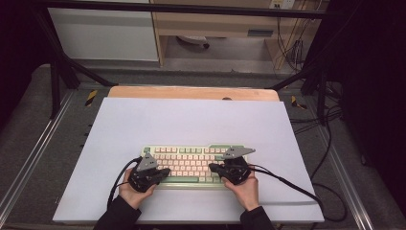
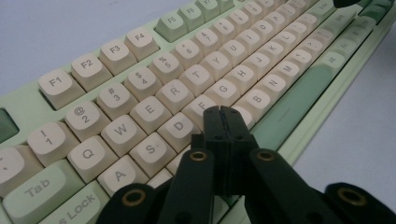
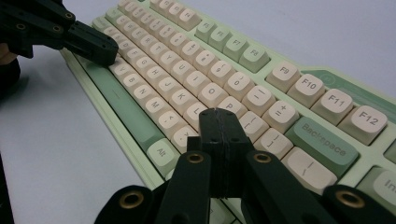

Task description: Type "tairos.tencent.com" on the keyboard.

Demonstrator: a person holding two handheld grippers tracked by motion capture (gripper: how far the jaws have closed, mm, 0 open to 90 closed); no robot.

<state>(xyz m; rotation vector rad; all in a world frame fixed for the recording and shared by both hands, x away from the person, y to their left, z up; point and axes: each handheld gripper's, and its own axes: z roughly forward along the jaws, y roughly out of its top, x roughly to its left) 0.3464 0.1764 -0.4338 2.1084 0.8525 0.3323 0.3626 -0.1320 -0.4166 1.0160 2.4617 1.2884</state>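
Nearest the lens in your left gripper view, the two black jaws of your left gripper [image 2: 223, 112] rise pressed flat together with nothing between them, their tip over the home row of the keyboard [image 2: 154, 112], beside the F key [image 2: 200, 106]; the keys straight under the jaws are hidden, so you cannot tell whether the tip touches a key or hovers just above. Your right gripper [image 3: 218, 114] has its jaws together too, empty, over the keys left of Backspace [image 3: 323, 140], and what lies beneath them is covered as well. The keyboard lies near the front of the white sheet [image 1: 191, 120], roughly centred, with your hands [image 1: 136, 189] at its two ends. In both gripper views the keyboard runs out of frame, and its far keys blur past reading. Bare sheet opens wide behind the keyboard and to both sides; in front of it a narrower strip is left before the sheet's near edge.
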